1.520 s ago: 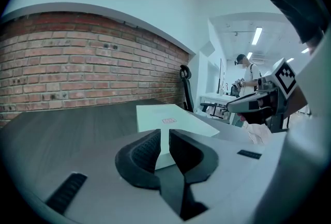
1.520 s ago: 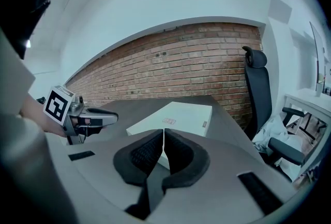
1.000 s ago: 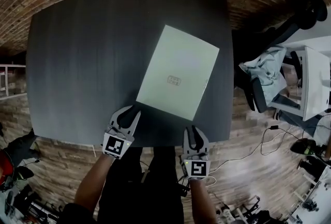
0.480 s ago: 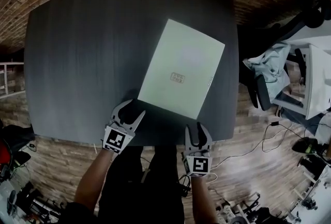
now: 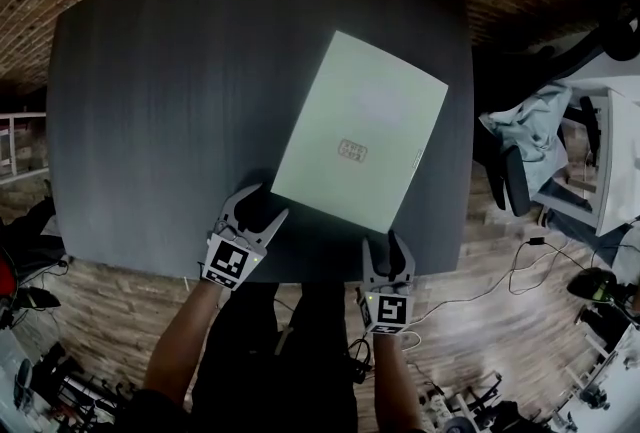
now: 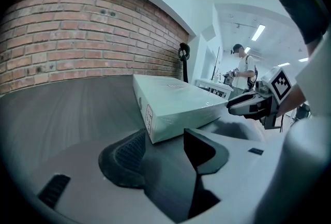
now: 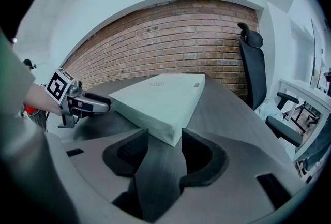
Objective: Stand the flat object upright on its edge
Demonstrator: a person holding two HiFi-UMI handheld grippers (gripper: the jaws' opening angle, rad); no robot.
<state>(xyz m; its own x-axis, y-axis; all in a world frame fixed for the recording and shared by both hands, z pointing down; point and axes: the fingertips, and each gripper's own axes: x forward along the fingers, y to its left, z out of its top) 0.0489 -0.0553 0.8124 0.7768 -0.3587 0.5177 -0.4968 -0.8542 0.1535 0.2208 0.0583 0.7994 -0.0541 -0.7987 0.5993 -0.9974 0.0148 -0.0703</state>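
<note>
The pale green box [image 5: 362, 131] lies flat on the dark worktop [image 5: 170, 101]. The left tool [image 5: 256, 209] and right tool [image 5: 388, 249] sit at its two near corners, jaws just opened wide, each corner in the gap, not squeezed

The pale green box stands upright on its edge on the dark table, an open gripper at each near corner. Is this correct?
No: the head view shows the box lying flat on the table. The rest holds: the left gripper and right gripper, jaws just opened wider, each face a near corner, ungripped.
</note>
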